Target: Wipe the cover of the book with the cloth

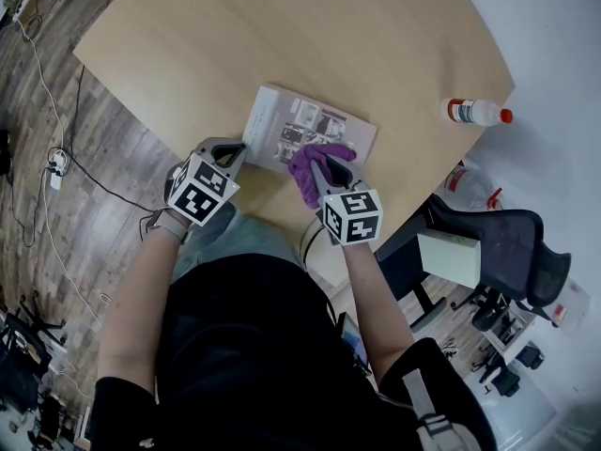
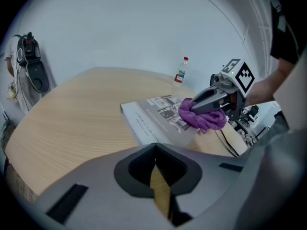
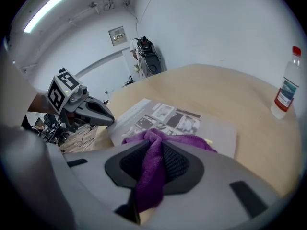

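Observation:
A grey book (image 1: pixel 310 126) with photos on its cover lies flat on the round wooden table (image 1: pixel 282 36), near its front edge. My right gripper (image 1: pixel 324 169) is shut on a purple cloth (image 1: pixel 308 169), which rests bunched on the book's near right corner. The right gripper view shows the cloth (image 3: pixel 152 164) pinched between the jaws, with the book (image 3: pixel 177 123) just ahead. My left gripper (image 1: pixel 237 151) is shut and empty, its tip at the book's near left edge. In the left gripper view the book (image 2: pixel 156 118) and the cloth (image 2: pixel 201 118) lie ahead to the right.
A clear plastic bottle (image 1: pixel 477 112) with a red cap lies on the table's right edge; it also shows as a bottle (image 3: pixel 286 86) in the right gripper view. A black office chair (image 1: pixel 498 242) stands right of the table. Cables (image 1: pixel 56 158) run over the wooden floor at left.

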The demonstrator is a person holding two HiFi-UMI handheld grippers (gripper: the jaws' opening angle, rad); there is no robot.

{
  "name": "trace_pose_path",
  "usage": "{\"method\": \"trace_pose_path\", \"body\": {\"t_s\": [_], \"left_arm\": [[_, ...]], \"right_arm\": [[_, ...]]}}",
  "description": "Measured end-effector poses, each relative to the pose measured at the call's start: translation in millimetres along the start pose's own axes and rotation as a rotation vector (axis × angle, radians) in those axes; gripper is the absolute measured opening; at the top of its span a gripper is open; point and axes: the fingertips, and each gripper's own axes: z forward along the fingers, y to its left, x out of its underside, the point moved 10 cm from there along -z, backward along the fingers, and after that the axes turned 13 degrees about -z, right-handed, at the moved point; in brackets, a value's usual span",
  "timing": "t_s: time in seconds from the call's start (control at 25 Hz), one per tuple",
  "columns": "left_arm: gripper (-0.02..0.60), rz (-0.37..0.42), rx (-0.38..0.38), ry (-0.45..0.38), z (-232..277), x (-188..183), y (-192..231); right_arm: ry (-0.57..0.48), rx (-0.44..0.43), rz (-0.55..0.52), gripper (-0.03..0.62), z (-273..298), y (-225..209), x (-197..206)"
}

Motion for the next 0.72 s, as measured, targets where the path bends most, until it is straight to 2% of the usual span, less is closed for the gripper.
{"method": "trace_pose_path", "body": {"t_s": [0.28,0.72], "left_arm": [[0.021,-0.004,0.008,0.005,2.7,-0.7,-3.9],[0.021,-0.009,0.013,-0.001,3.5,-0.8,-6.0]], "right_arm": [[-0.026,0.045,0.023,0.086,16.1,-22.5,-20.2],[-0.053,0.066,0.056,0.087,47.8,-54.0,-63.8]]}}
